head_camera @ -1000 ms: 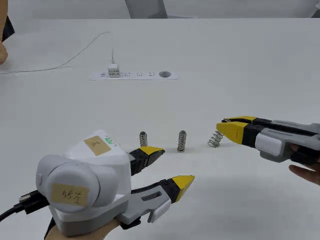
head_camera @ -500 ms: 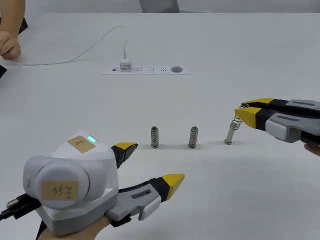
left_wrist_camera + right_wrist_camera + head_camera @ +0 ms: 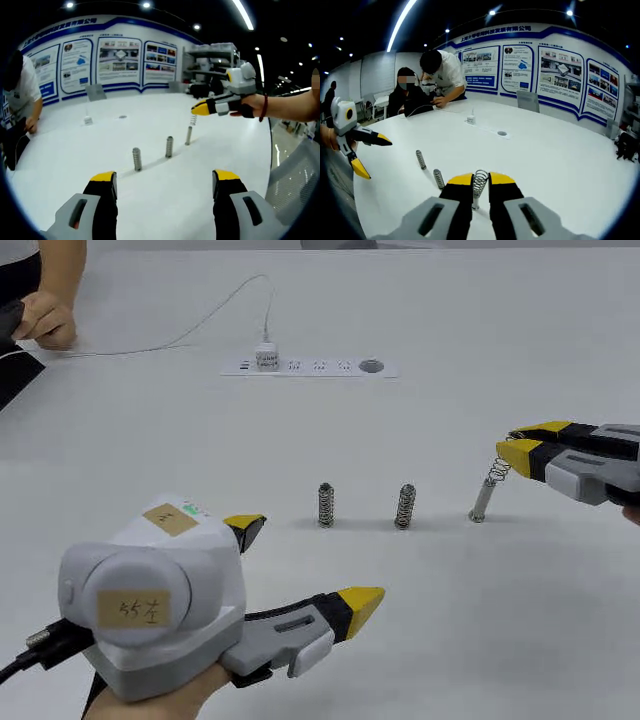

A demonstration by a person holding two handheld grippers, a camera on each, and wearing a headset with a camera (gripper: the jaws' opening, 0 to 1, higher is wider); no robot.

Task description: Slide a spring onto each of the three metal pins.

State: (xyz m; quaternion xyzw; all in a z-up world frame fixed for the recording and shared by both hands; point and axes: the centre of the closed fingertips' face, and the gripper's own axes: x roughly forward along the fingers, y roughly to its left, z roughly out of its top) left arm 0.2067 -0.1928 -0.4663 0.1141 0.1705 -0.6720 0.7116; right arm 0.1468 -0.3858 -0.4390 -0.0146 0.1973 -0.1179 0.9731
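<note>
Three metal pins stand in a row on the white table. The left pin (image 3: 326, 505) and middle pin (image 3: 404, 506) each carry a spring. The third pin (image 3: 482, 502) leans and is bare along its length. A spring (image 3: 497, 470) sits at its top end, with my right gripper (image 3: 515, 450) shut on it. In the right gripper view the spring (image 3: 480, 182) is pinched between the yellow tips, above the pin (image 3: 475, 202). My left gripper (image 3: 305, 565) hovers open in front of the row, holding nothing; its own view shows the row (image 3: 169, 146) ahead.
A white power strip (image 3: 310, 367) with a plug and cable (image 3: 265, 357) lies at the back of the table. A person's hand (image 3: 45, 315) rests at the far left corner. Two people (image 3: 437, 80) are at the table's far side.
My right gripper has risen with the spring, from low beside the third pin's base to its top, so the bare pin now shows. The left gripper has stayed open in about the same place.
</note>
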